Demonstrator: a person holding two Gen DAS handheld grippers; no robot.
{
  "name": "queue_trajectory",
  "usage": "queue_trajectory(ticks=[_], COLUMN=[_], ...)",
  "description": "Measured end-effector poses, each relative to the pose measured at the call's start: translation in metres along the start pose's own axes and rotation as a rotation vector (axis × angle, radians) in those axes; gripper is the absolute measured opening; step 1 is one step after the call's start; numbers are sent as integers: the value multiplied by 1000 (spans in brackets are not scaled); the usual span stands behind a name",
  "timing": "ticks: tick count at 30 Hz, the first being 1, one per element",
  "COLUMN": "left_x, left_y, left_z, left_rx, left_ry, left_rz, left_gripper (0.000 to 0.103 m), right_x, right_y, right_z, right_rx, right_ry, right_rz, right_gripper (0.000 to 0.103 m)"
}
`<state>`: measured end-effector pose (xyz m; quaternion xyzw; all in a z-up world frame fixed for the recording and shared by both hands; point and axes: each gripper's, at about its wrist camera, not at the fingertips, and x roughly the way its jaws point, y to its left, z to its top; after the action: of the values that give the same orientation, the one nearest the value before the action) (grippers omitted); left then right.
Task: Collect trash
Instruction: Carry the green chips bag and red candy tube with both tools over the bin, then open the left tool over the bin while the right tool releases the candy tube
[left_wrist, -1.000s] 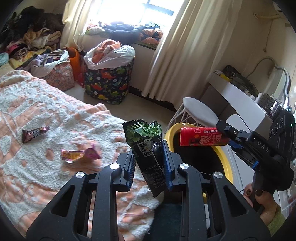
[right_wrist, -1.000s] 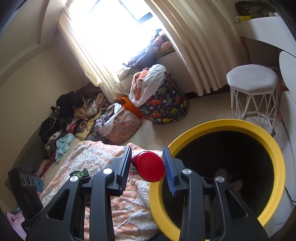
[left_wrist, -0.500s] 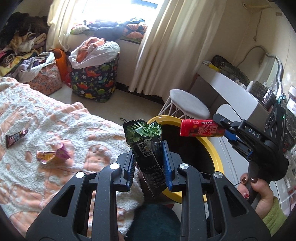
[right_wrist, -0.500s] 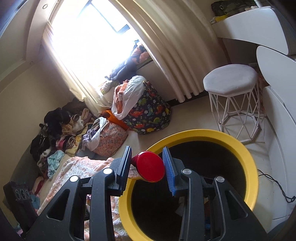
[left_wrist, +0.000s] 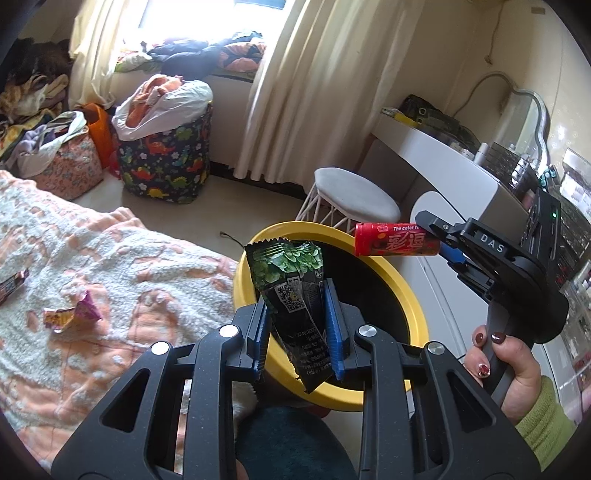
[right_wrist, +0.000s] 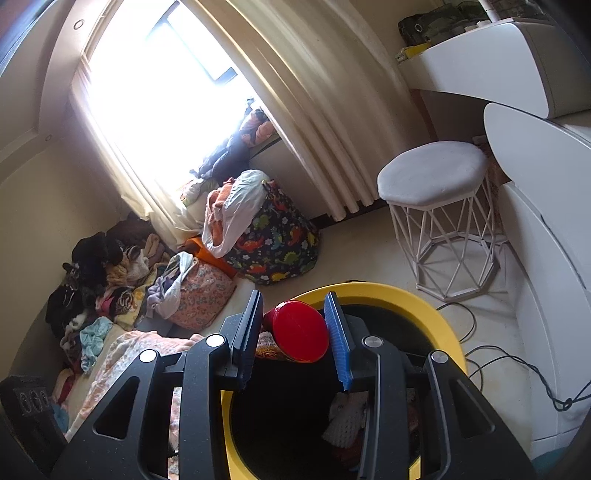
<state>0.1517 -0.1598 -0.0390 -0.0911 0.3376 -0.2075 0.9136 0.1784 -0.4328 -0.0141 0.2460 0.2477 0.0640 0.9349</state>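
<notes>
Left wrist view: left gripper (left_wrist: 297, 325) clamps a green wrapper (left_wrist: 291, 295) above the yellow bin (left_wrist: 406, 291); loose wrappers (left_wrist: 70, 314) lie on the blanket (left_wrist: 110, 266) at nine o'clock.

Right wrist view: right gripper (right_wrist: 293, 332) grasps a red tube (right_wrist: 297, 330) over the bin's rim; white stool (right_wrist: 432, 177) at two o'clock, open floor between.

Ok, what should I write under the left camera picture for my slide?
Left gripper holds a green wrapper and right gripper a red tube over the yellow bin.
</notes>
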Motion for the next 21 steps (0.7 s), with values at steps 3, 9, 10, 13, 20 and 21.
queue_trajectory(ticks=[3, 9, 10, 13, 20, 21], left_x=[3, 10, 12, 17, 29, 31], left_y=[-5, -16, -19, -23, -32, -33], left_z=[0, -1, -1, 1, -2, -3], left_rx=[14, 39, 44, 55, 88, 92], left_ry=[4, 16, 19, 26, 51, 54], left_rz=[-9, -24, -28, -36, -61, -64], left_gripper=[20, 20, 20, 20, 20, 20], right_x=[-3, -8, -9, -9, -9, -9], right_y=[-6, -18, -21, -27, -38, -40], right_z=[3, 7, 8, 10, 11, 12], right_rx=[4, 20, 23, 32, 43, 45], right_ry=[-13, -32, -35, -40, -44, -44], right_rz=[-17, -41, -46, -57, -85, -89], right_gripper=[33, 33, 33, 33, 33, 33])
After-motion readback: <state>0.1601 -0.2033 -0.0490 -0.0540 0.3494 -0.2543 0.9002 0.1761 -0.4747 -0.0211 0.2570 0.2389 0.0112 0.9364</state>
